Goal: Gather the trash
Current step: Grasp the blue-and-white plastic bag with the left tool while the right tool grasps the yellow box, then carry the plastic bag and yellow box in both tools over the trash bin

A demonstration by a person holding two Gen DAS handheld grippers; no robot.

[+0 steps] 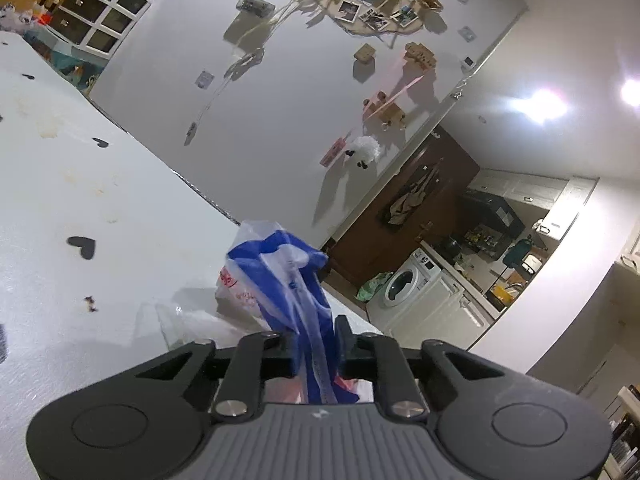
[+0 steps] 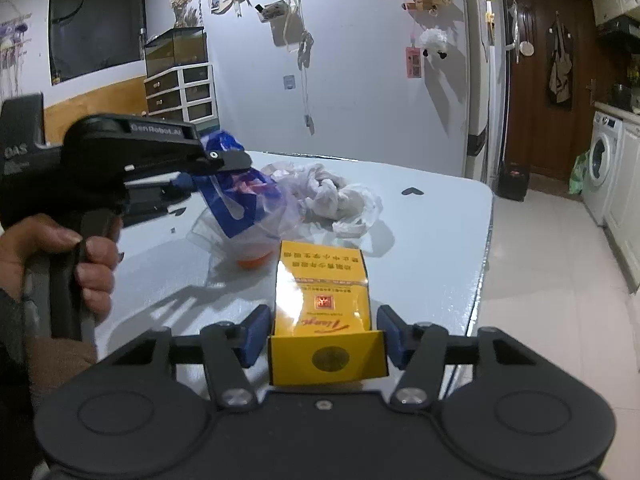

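Observation:
A blue-and-white plastic bag [image 1: 280, 264] rises off the white table [image 1: 80, 200], and my left gripper [image 1: 314, 336] is shut on its gathered top. In the right wrist view the same left gripper [image 2: 224, 160], held by a hand [image 2: 80, 256], lifts that bag [image 2: 240, 196], with something orange [image 2: 254, 260] in the bottom of it. A yellow carton [image 2: 324, 292] lies on the table [image 2: 432, 240] between the blue pads of my right gripper [image 2: 324, 336]. Both pads touch its sides. Crumpled white plastic [image 2: 336, 196] lies behind the carton.
The table's rounded right edge [image 2: 486, 248] drops to a tiled floor [image 2: 540, 300]. A washing machine [image 2: 600, 168] and a brown door [image 2: 536, 80] stand beyond it. Black heart stickers [image 1: 82, 246] dot the tabletop. A decorated wall [image 2: 360, 60] rises behind the table.

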